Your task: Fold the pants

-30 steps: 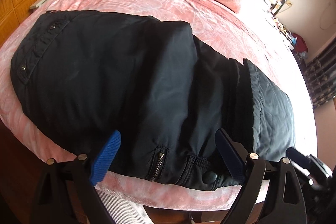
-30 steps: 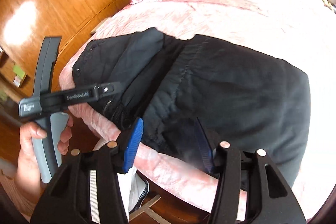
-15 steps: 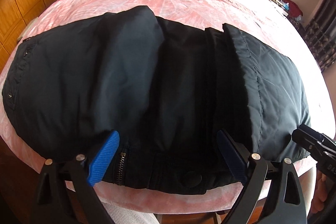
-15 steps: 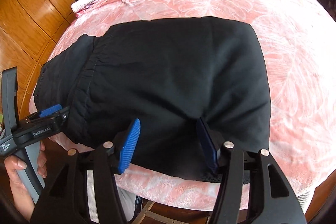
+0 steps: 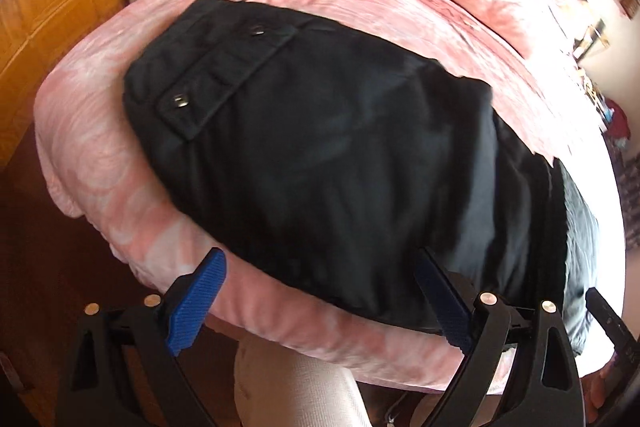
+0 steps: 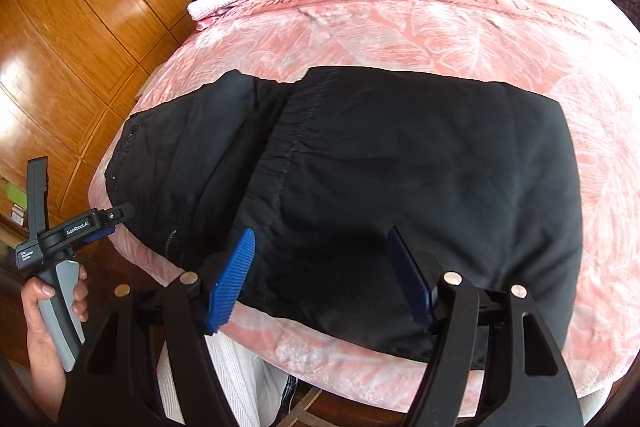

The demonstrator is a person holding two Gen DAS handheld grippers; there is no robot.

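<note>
We've got the black pants (image 6: 400, 187) folded over once on the pink bed (image 6: 400, 35), another fold likely left. Left gripper (image 5: 320, 303) fingers released; right gripper (image 6: 324, 283) fingers opening, both empty near the pants' front edge.

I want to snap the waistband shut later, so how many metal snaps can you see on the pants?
2, both on the waistband flap of the black pants: one snap toward the pillows, another snap near the bed's edge. Folded layers may hide more.
</note>
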